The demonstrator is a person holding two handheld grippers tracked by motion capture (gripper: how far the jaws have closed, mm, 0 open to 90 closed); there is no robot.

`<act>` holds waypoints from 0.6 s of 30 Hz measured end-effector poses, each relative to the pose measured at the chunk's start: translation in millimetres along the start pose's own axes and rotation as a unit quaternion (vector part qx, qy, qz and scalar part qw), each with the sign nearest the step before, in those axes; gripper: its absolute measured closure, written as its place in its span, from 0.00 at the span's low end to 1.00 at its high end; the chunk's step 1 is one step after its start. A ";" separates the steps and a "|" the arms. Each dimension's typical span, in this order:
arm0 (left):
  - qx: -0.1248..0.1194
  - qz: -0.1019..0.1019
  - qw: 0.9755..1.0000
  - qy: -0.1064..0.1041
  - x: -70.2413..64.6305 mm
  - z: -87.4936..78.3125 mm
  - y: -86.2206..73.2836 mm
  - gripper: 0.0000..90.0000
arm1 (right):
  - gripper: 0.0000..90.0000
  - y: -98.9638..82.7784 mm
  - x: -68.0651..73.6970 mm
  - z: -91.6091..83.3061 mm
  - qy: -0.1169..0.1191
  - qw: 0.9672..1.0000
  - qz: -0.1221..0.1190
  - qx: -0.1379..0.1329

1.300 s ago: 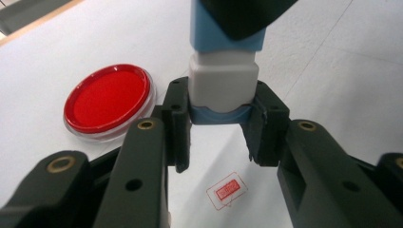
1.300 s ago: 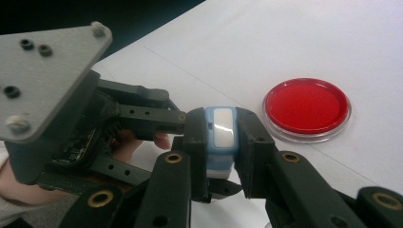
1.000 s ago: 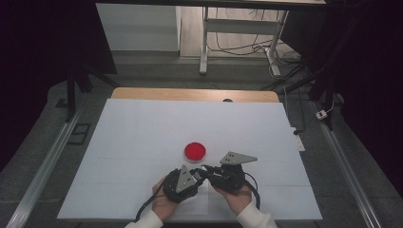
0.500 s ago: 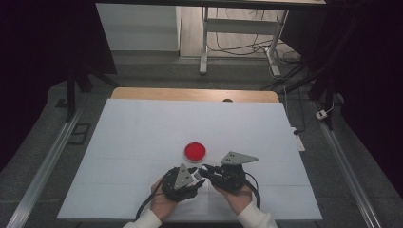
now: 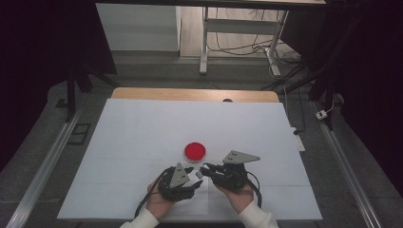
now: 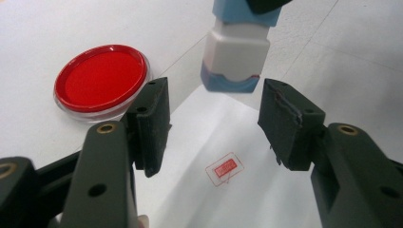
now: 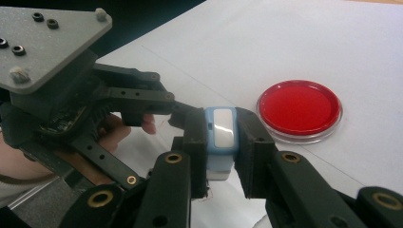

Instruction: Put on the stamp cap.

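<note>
The right gripper [image 7: 222, 142] is clamping a blue-and-white block [image 7: 221, 137]. The left gripper [image 7: 138, 107] is hovering just beside it, and a red dish [image 7: 299, 109] is lying nearby on the table [image 7: 285, 42].

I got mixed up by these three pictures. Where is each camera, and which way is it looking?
High view: above the table, looking forward and down; both forearms and hands show.
Left gripper view: rides the left hand-held gripper, looking along its open jaws, which have just been opening, at the blue-and-white stamp.
Right gripper view: rides the right hand-held gripper, shut on the stamp.
All share the red dish.

One red round dish [image 5: 195, 150], one small blue-and-white block [image 7: 221, 142], one red-printed label [image 6: 224, 168], two grippers
</note>
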State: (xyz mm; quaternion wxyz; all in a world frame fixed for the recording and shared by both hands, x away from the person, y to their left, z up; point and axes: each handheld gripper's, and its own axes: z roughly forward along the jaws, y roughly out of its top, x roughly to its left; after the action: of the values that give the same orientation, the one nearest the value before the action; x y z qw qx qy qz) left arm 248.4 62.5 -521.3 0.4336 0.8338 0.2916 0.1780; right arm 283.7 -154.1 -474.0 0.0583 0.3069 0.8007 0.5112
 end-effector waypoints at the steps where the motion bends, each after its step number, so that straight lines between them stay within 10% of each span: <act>1: 0.001 0.001 1.000 0.000 0.6 -1.5 -0.5 0.48 | 0.83 0.0 -0.2 -0.1 0.000 1.000 0.000 -0.002; 18: 0.012 -0.064 0.998 0.001 38.7 -57.2 -28.7 0.43 | 0.83 1.2 -7.4 -4.5 -0.010 1.000 -0.006 -0.003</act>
State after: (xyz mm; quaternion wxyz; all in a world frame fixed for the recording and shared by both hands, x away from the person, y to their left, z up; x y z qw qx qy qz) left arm 237.1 135.8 -511.3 0.4334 0.8185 0.3471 0.1474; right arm 288.3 -161.3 -472.5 0.0701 0.3068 0.8005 0.5100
